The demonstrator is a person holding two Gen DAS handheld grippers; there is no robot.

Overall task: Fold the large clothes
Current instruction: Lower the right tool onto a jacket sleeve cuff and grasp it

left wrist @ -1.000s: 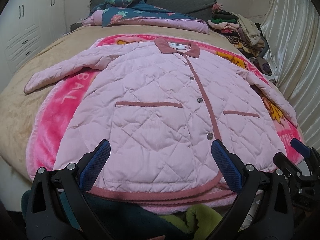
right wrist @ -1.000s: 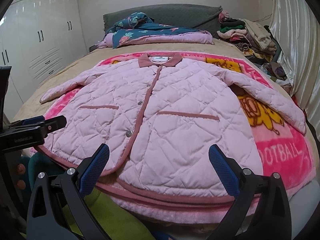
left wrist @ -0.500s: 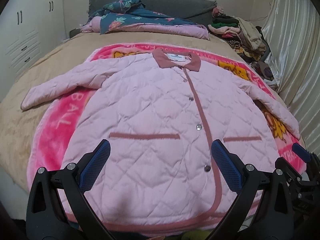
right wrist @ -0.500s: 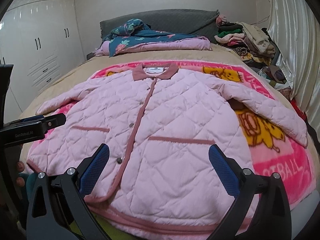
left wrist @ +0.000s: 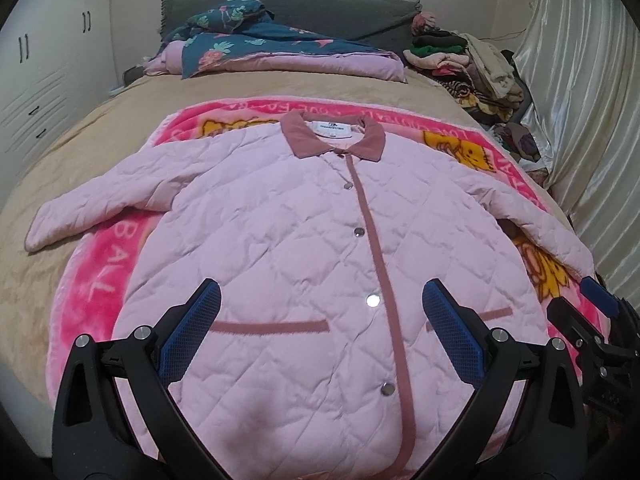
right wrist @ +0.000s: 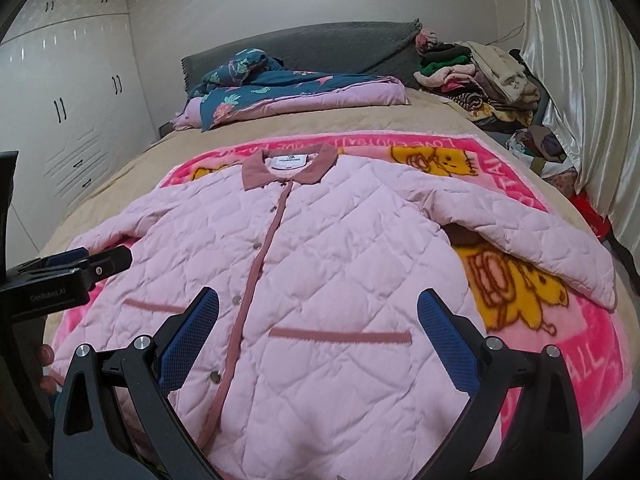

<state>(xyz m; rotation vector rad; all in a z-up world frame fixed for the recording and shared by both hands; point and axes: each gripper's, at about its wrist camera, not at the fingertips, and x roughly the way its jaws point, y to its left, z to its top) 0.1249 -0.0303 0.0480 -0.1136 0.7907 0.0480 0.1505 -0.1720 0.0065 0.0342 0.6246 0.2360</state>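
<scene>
Pink jacket [left wrist: 304, 248] flat, pink blanket [left wrist: 92, 280], tan bed [left wrist: 80, 148]

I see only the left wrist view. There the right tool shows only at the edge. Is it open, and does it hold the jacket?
Observer: The right tool is open and empty, above the lower front of the pink jacket.
Operator: A finger of my left tool half hides the pocket on the right of my view. Does it lie flat?
Observer: Yes. That pocket trim lies flat and straight, and the right wrist view shows all of it.
Operator: Is there blanket under the end of the sleeve on that side?
Observer: Yes. The pink blanket goes on past that cuff, with the letters ALL on it.
</scene>
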